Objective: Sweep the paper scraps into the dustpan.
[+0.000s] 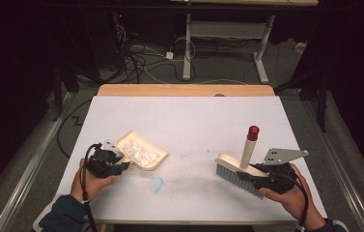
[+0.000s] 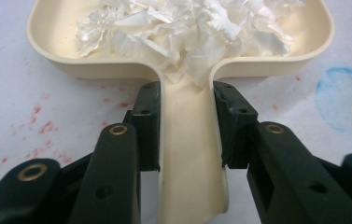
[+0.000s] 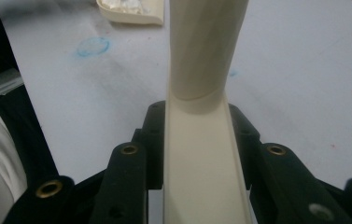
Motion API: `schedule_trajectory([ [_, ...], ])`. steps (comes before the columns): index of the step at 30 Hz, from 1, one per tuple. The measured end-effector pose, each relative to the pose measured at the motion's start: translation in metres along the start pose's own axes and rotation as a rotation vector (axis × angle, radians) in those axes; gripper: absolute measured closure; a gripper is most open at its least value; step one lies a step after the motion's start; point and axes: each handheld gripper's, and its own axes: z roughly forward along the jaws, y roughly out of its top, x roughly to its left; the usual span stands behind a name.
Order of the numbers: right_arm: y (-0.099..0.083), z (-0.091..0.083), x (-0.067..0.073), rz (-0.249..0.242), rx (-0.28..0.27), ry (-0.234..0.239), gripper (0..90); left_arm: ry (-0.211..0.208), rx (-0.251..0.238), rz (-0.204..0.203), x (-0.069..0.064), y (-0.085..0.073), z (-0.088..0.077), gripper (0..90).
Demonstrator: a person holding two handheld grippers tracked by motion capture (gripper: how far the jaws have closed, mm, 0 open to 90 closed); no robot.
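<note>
My left gripper [image 2: 185, 126] is clamped on the handle of the dustpan [image 1: 143, 151], which sits at the table's [image 1: 194, 121] left with paper scraps [image 2: 187, 28] in it. My right gripper [image 3: 197, 135] grips the brush [image 1: 240, 166] back; its bristles seem to touch the table.

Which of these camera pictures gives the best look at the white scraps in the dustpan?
The left gripper view: the white scraps lie close up, heaped in the dustpan. The high view shows them small and pale; the right gripper view catches just a sliver at its top edge.
</note>
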Motion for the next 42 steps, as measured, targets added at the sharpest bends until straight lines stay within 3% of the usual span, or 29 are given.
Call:
schedule_trajectory([
  [13,-0.016,-0.019,-0.004,0.036,0.029,0.001,67.4,0.041,-0.013,-0.047,0.009,-0.007,-0.006,63.6],
  [21,-0.019,-0.025,-0.009,0.048,0.070,-0.007,67.4,0.071,-0.026,-0.104,0.016,-0.019,-0.013,63.5],
  [28,-0.022,-0.028,-0.013,0.051,0.103,0.020,67.4,0.097,-0.037,-0.143,0.023,-0.024,-0.017,63.5],
  [32,-0.026,-0.030,-0.020,0.061,0.123,0.049,67.4,0.114,-0.042,-0.154,0.024,-0.024,-0.018,63.6],
  [42,-0.023,-0.018,-0.049,0.076,0.174,0.031,67.3,0.171,-0.052,-0.198,0.031,-0.024,-0.013,63.4],
])
